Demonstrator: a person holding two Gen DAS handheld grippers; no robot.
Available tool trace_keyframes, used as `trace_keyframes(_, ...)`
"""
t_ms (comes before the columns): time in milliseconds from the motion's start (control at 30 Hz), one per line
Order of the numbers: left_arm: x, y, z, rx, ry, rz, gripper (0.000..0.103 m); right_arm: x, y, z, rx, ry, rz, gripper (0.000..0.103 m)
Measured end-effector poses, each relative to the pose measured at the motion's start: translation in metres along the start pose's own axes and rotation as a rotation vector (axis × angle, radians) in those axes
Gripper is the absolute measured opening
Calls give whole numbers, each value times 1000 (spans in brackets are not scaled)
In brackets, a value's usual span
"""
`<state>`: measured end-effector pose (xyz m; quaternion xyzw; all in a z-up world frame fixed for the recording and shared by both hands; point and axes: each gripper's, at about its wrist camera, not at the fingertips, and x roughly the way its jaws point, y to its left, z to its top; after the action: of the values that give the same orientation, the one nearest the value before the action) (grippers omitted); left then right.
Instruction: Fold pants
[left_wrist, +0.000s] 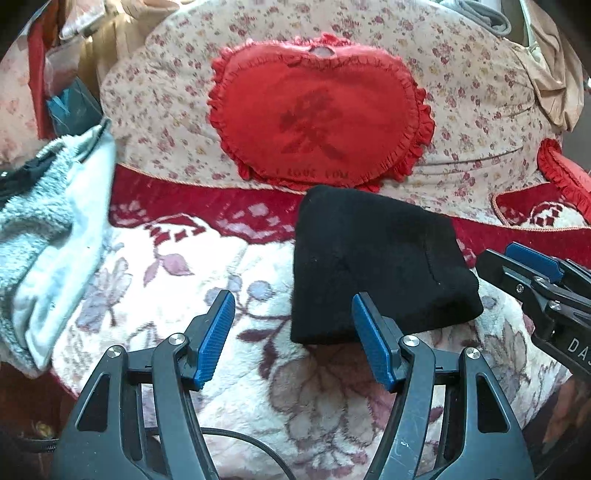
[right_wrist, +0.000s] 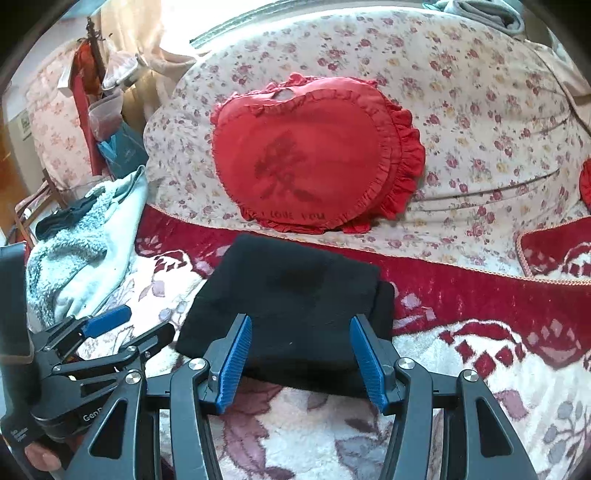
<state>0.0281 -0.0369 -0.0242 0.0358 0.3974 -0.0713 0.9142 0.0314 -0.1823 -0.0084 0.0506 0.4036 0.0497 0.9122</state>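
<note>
Black knit pants (right_wrist: 291, 314): folded into a compact block on the floral fleece blanket (right_wrist: 332, 435).
Left gripper (left_wrist: 293, 341) and right gripper (right_wrist: 301, 360) fingers wide, empty; risk: a snagging finger could undo the fold.

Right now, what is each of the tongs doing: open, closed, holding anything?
Left tongs: open, holding nothing, beside the folded black pants.
Right tongs: open, holding nothing, over the pants' near edge.

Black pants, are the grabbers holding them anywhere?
No. Both the left gripper and right gripper are open; the folded black pants lie loose on the blanket.
</note>
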Motion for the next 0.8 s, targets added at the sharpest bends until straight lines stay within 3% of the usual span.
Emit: trace_keyframes(800, -50, 5, -2, -23, -97, 10, 66, -26, 20, -4, -27, -13, 18, 54)
